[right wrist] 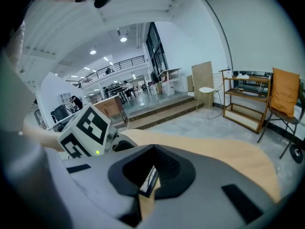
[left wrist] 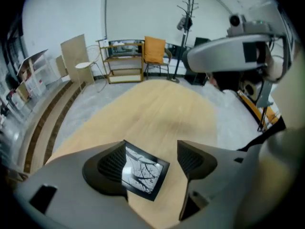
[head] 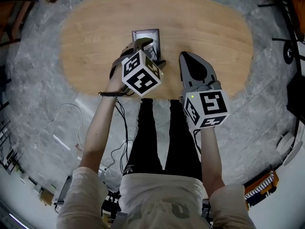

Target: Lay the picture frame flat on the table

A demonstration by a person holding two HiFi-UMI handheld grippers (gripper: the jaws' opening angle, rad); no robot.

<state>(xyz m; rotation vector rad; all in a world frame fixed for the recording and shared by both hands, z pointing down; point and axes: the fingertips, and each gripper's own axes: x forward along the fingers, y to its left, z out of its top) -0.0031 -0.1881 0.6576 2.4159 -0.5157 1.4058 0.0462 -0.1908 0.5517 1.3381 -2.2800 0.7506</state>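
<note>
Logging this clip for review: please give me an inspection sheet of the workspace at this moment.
Surface: oval wooden table, only the frame on it.
Job's things: frame, between the left jaws; whether it lies flat is unclear.
Clutter: nothing seen.
Grippers: left gripper open around the frame; right gripper shut, empty, beside it.
Cables: cables trail to the floor by the person's legs.
Surroundings: grey floor, shelf, chair, coat stand.
</note>
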